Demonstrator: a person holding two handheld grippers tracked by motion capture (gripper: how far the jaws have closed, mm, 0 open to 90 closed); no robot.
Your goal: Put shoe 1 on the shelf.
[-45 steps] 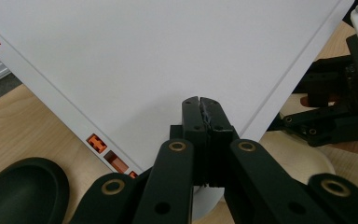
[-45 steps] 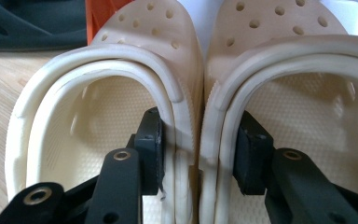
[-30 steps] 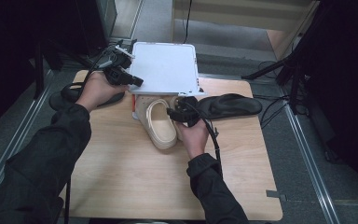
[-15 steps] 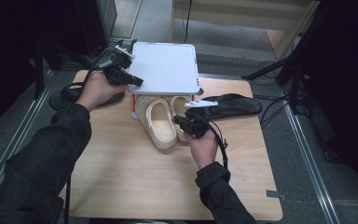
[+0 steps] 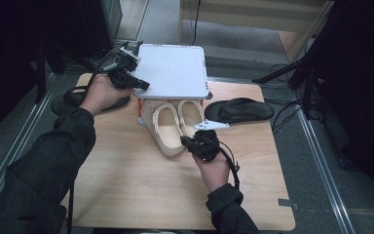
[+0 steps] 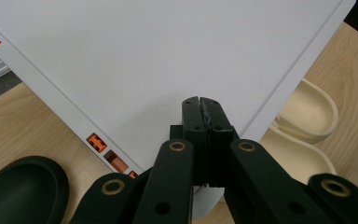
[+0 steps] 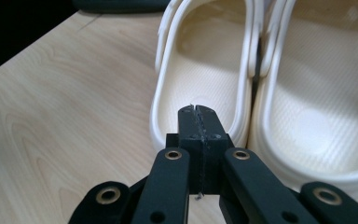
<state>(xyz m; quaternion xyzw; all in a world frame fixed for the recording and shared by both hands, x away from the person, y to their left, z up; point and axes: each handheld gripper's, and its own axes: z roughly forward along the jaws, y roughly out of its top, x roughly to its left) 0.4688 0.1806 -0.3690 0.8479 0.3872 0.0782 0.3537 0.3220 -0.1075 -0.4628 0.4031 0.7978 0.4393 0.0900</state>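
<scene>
Low in the frame, the right claw has its black jaws pressed together with nothing between them. Just beyond lie two cream slippers side by side (touching along their inner edges) on the pale wooden counter. A dark sole crosses the upper left.

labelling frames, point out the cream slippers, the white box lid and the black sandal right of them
pair of cream foam slippers (image 5: 168, 127): high view, left slipper's footbed
flat white box lid (image 5: 174, 70): high view, centre
black moulded sandal (image 5: 241, 110): high view, footbed

Light wooden table, grey floor, dim surroundings, black cables
</scene>
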